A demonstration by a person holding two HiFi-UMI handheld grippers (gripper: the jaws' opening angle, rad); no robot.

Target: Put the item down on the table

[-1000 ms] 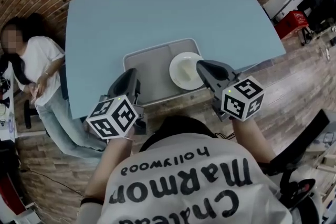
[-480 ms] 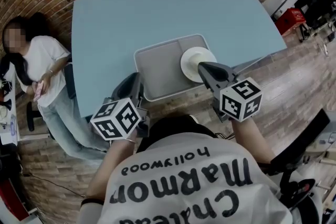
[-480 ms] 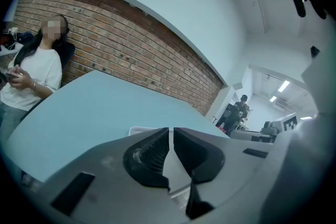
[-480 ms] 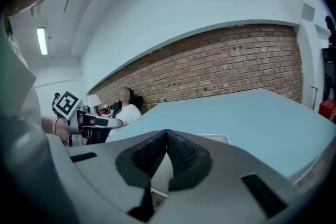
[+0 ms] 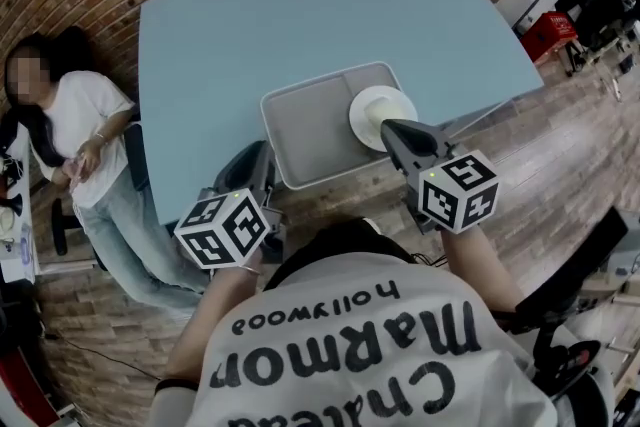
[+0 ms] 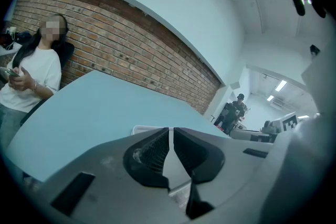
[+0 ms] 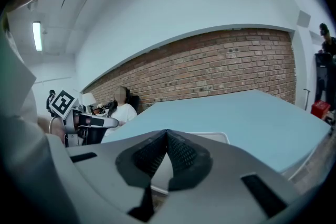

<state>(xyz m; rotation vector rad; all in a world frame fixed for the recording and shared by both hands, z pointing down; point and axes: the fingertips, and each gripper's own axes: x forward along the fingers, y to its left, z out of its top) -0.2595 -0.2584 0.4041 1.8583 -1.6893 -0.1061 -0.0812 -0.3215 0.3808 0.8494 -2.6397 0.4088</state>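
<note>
A grey tray (image 5: 310,130) lies across the near edge of the pale blue table (image 5: 300,5), its near side reaching out past that edge toward the person. A white plate (image 5: 378,108) sits in the tray's right part. The left gripper (image 5: 262,158) meets the tray at its near left corner. In the left gripper view its fingers are pressed almost together, with the thin tray rim pinched in the narrow slit between them. The right gripper (image 5: 390,127) comes in at the tray's near right side, just beside the plate. Its fingers meet at the tips and seem to clamp the tray rim there. Whether the tray's underside already rests on the table cannot be told from above. A seated person (image 5: 75,130) is at the table's left side.
</note>
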